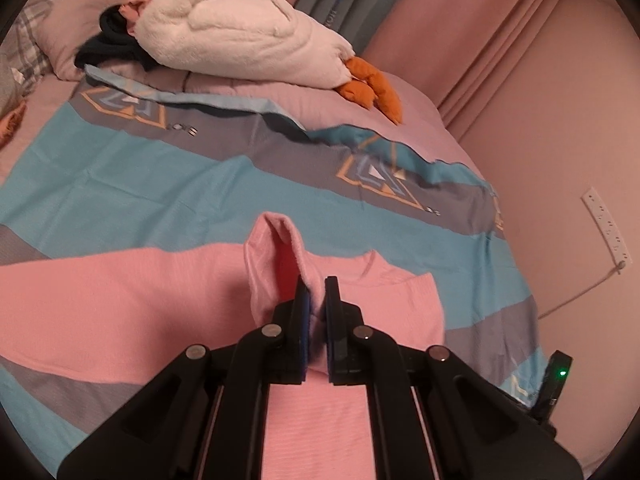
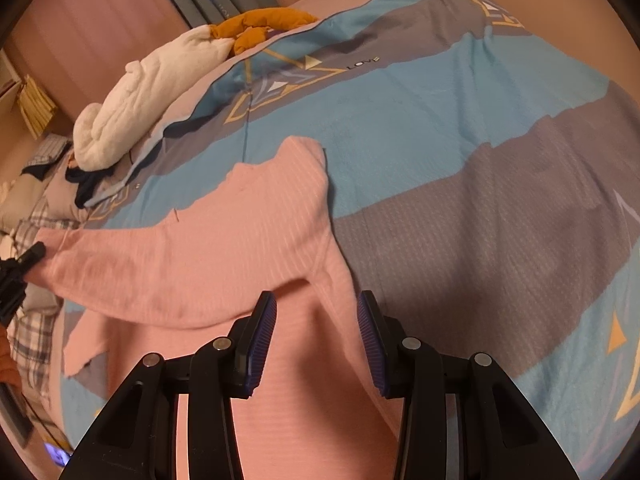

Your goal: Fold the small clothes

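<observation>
A pink ribbed garment (image 1: 120, 300) lies spread on the blue and grey bed cover (image 1: 120, 184). My left gripper (image 1: 316, 292) is shut on a fold of its fabric, which stands up in a loop above the fingers. In the right wrist view the garment (image 2: 224, 240) stretches left, and there the left gripper (image 2: 34, 254) pinches the end of a sleeve. My right gripper (image 2: 316, 312) hovers open over the garment's right edge. Fabric lies below its blue pads (image 2: 262, 332), and nothing is pinched between them.
A white plush bird (image 1: 240, 36) with orange feet (image 1: 372, 88) lies at the far side of the bed, and shows again as the plush bird (image 2: 140, 92). Dark clothes (image 1: 108, 40) rest on a pink pillow (image 1: 68, 20). A power strip (image 1: 606, 224) hangs on the right wall.
</observation>
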{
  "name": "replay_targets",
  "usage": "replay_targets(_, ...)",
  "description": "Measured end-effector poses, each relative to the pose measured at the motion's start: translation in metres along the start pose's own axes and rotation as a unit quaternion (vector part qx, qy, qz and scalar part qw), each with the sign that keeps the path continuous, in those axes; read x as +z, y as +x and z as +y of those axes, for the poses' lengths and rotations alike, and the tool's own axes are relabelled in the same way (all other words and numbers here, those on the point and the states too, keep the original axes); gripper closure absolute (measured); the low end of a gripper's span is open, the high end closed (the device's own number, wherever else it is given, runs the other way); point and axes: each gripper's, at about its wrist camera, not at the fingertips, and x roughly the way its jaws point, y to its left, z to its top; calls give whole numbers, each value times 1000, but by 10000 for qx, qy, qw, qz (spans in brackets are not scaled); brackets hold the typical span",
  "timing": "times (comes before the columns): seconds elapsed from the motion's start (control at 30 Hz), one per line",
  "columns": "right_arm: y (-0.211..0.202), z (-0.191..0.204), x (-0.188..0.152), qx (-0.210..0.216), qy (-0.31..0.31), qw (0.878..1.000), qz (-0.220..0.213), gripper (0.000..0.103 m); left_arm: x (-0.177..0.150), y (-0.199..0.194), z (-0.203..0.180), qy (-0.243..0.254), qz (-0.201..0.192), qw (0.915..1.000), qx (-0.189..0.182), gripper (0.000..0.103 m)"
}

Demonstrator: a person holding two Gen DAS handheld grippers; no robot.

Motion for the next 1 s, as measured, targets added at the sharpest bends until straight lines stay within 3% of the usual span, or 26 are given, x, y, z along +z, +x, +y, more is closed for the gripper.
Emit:
replay_targets(0.43,27,14,28,-191,-278,9992,216,62,8,-1,34,-242,-50,9992,298,98)
replay_targets(0.73,57,14,24,-412,-229,9967,660,62,0,13,53,-343,147,9982,473,98)
replay_targets(1.0,59,15,19,-496,-283,9959,700,62,-8,26,68,-429,297,9968,604,98)
